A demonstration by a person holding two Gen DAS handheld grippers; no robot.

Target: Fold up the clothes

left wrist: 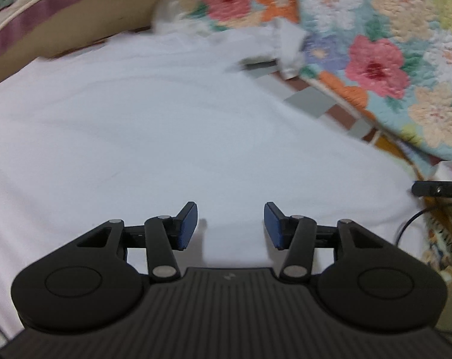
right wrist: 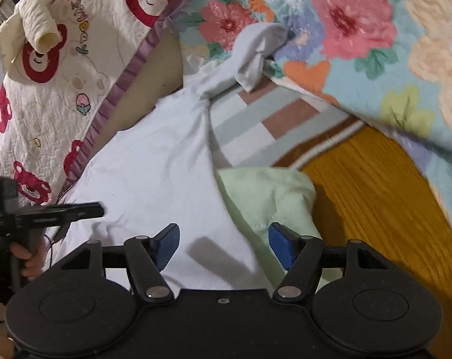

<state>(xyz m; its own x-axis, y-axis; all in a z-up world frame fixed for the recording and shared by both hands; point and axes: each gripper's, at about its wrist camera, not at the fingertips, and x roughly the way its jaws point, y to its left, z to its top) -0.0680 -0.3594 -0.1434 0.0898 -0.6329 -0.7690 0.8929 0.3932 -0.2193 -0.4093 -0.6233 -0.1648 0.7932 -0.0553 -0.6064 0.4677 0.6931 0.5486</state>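
White cotton garment [left wrist: 172, 125] lies spread flat on the bed. Your left gripper [left wrist: 230, 226] and right gripper [right wrist: 223, 245] hover released above it, grasping nothing.

Smooth white cloth shirt [left wrist: 166, 125], fuzzy floral blanket [left wrist: 390, 45], matt plastic gripper [left wrist: 230, 224]

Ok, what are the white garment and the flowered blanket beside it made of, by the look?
White garment: thin, matte knit, probably cotton jersey; it drapes in soft creases. Flowered blanket: thick, fuzzy pile, likely fleece or chenille; its flowers look tufted, though blur leaves this open.
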